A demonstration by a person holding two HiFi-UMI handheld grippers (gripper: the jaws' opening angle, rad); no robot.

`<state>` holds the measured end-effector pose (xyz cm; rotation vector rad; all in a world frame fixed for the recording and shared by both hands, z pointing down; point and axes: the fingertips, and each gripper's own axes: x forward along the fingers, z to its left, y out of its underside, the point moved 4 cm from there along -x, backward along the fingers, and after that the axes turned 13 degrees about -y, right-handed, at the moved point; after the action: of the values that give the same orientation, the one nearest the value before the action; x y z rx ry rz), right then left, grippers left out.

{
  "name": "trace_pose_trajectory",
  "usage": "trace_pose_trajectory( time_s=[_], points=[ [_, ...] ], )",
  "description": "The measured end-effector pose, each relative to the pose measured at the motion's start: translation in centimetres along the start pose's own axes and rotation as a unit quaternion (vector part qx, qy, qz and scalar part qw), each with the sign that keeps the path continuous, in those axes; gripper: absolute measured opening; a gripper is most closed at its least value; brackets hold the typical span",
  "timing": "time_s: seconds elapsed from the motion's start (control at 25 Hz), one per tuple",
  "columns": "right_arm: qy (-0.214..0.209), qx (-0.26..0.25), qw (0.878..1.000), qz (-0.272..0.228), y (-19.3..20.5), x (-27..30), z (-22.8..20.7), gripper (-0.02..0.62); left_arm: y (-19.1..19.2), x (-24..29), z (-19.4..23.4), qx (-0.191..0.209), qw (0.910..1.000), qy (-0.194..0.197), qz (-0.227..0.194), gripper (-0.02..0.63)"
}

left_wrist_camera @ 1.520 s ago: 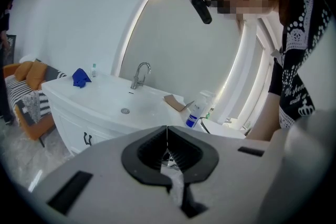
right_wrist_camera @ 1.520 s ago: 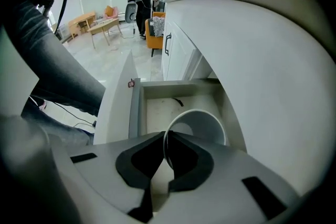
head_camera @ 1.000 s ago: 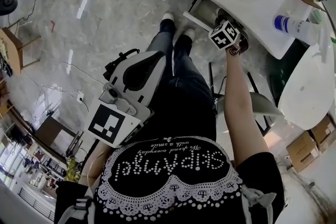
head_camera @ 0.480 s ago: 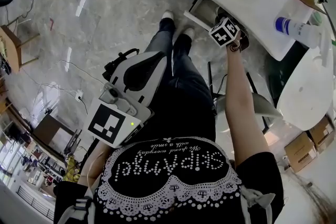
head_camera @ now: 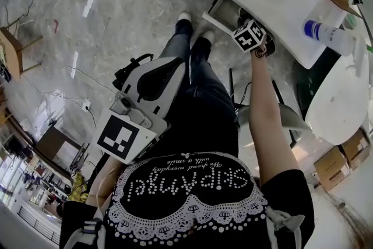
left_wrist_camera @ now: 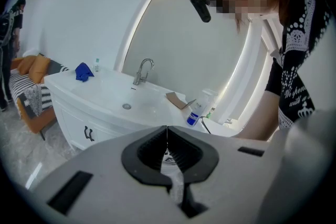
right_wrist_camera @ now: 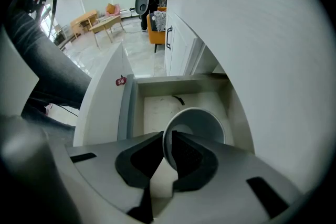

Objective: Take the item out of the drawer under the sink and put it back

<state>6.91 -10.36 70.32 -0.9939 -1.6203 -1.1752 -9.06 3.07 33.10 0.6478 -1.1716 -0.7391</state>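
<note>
In the right gripper view, my right gripper (right_wrist_camera: 169,136) is shut on the rim of a white cup (right_wrist_camera: 202,126), pinching its wall between the pads. The cup hangs over the open white drawer (right_wrist_camera: 155,110) below the sink counter, mouth towards the camera. In the head view only the right gripper's marker cube (head_camera: 250,37) shows at the counter's edge above the drawer (head_camera: 217,9); the jaws and cup are hidden. My left gripper (left_wrist_camera: 167,131) is shut with nothing between its pads. In the head view the left gripper (head_camera: 145,102) is held by the person's waist.
A small dark scrap (right_wrist_camera: 179,99) lies on the drawer floor. The white sink counter (left_wrist_camera: 105,97) carries a faucet (left_wrist_camera: 143,70), a blue cloth (left_wrist_camera: 83,72), a brown card (left_wrist_camera: 178,99) and a blue-capped bottle (head_camera: 326,32). The person's legs (head_camera: 198,84) stand before the drawer.
</note>
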Motion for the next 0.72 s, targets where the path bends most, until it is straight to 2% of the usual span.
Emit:
trace_pose_trajectory(
  time_s=[0.32,0.44,0.56,0.72],
  points=[
    [0.002,0.003,1.000,-0.011,0.0,-0.4,0.2,0.028,0.0,0.1,-0.2,0.002,1.0000,0.005,-0.001,0.003],
    [0.001,0.002,1.000,-0.013,0.0,-0.6,0.5,0.028,-0.2,0.0,-0.3,0.005,0.9998,0.010,-0.014,0.003],
    [-0.001,0.005,1.000,-0.015,-0.1,-0.8,0.8,0.029,0.1,-0.3,-0.3,0.003,0.9999,0.009,-0.004,0.003],
    [-0.003,0.011,1.000,-0.016,-0.1,-1.1,0.9,0.054,0.0,-0.4,-0.4,0.002,0.9999,0.010,-0.007,0.003]
  ],
)
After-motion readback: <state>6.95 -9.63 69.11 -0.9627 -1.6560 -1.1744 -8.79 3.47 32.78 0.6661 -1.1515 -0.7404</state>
